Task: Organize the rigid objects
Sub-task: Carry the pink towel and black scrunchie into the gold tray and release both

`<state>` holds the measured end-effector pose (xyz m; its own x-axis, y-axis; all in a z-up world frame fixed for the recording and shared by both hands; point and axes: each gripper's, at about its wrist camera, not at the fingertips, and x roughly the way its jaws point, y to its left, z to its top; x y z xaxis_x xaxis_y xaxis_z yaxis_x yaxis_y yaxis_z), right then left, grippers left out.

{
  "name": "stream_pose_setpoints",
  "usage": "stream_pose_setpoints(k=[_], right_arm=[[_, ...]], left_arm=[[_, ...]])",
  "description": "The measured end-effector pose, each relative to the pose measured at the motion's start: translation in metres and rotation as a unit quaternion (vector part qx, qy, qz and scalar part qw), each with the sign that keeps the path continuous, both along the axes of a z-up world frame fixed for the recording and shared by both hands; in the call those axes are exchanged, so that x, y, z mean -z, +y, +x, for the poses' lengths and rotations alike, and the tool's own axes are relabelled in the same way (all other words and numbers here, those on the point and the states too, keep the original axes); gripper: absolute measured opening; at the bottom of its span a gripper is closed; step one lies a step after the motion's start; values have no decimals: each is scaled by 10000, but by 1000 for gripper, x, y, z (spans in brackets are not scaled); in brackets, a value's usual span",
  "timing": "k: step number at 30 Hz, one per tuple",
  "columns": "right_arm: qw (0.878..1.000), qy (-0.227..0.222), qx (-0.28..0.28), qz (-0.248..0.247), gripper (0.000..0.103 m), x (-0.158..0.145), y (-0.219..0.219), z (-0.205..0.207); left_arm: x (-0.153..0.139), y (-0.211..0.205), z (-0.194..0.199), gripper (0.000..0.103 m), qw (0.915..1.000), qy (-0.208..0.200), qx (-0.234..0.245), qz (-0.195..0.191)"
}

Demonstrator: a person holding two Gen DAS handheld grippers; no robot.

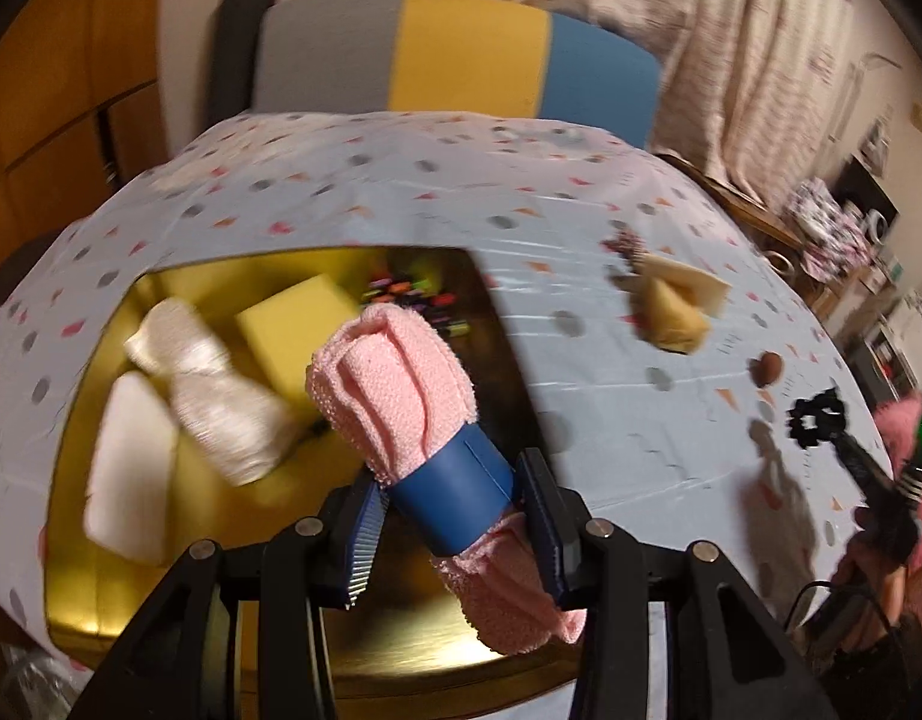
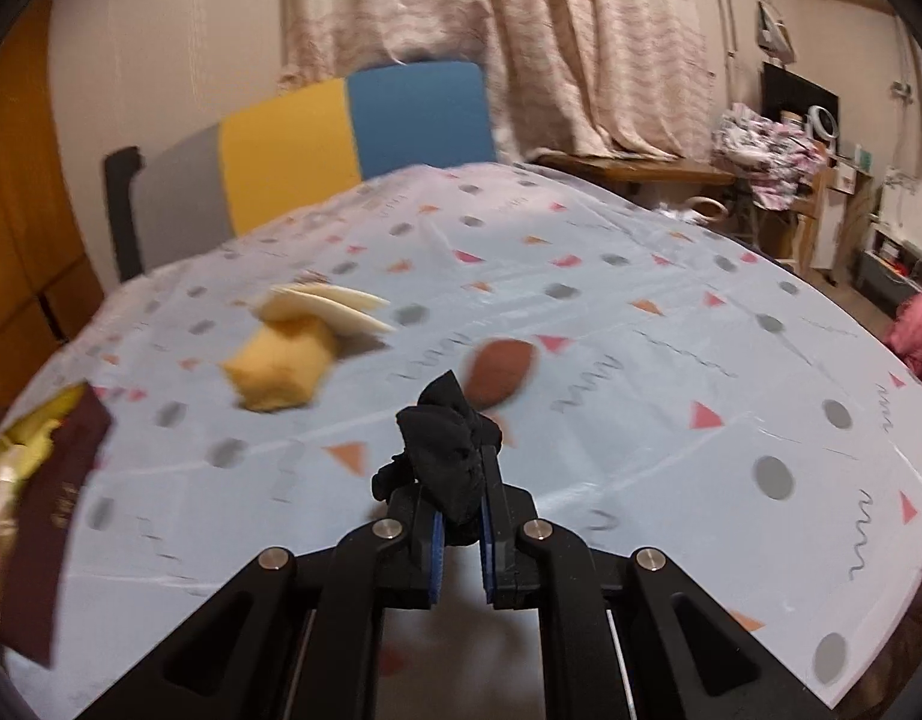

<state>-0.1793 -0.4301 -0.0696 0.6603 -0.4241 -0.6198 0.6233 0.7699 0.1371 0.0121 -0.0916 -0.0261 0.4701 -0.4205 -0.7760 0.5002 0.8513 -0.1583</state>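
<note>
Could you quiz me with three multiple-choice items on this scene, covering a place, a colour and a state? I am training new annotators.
1. Where does the yellow block lie?
A. in the gold tray
B. on the chair
C. in the right gripper

2. What colour is the sleeve around the pink towel roll?
A. red
B. blue
C. white

3. What is the state of the right gripper?
A. open and empty
B. shut on a brown item
C. shut on a black scrunchie

Answers: 1 A, the block sits inside the tray beside a white roll. 2 B, the sleeve held in the left gripper is blue. 3 C, its pads press on the black fabric.
</note>
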Motion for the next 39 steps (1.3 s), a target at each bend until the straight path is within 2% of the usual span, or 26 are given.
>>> stream_pose_setpoints(k=[6, 11, 15, 21, 26, 29, 39], right_arm=[[9973, -362, -634, 59, 9, -33, 44, 25], [9916, -465, -1181, 260, 9, -46, 78, 46], [9844, -534, -1614, 445, 9, -53, 104, 64], [9701, -523, -2334, 407, 9, -63, 152, 81], [9548, -440, -2896, 502, 9, -63, 188, 99], [9460, -361, -3179, 524, 9, -60, 208, 111], [9255, -86, -3725, 677, 9, -43, 252, 133]], left_arm=[[21, 45, 17, 43, 9986, 323, -412, -55], [34, 67, 26, 43, 9970, 460, -611, 93], [41, 75, 35, 43, 9959, 527, -708, 190], [53, 88, 45, 45, 9935, 681, -860, 313], [50, 95, 40, 46, 9929, 597, -993, 279], [46, 96, 32, 46, 9936, 414, -994, 354], [26, 104, 24, 46, 9921, 27, -1163, 461]])
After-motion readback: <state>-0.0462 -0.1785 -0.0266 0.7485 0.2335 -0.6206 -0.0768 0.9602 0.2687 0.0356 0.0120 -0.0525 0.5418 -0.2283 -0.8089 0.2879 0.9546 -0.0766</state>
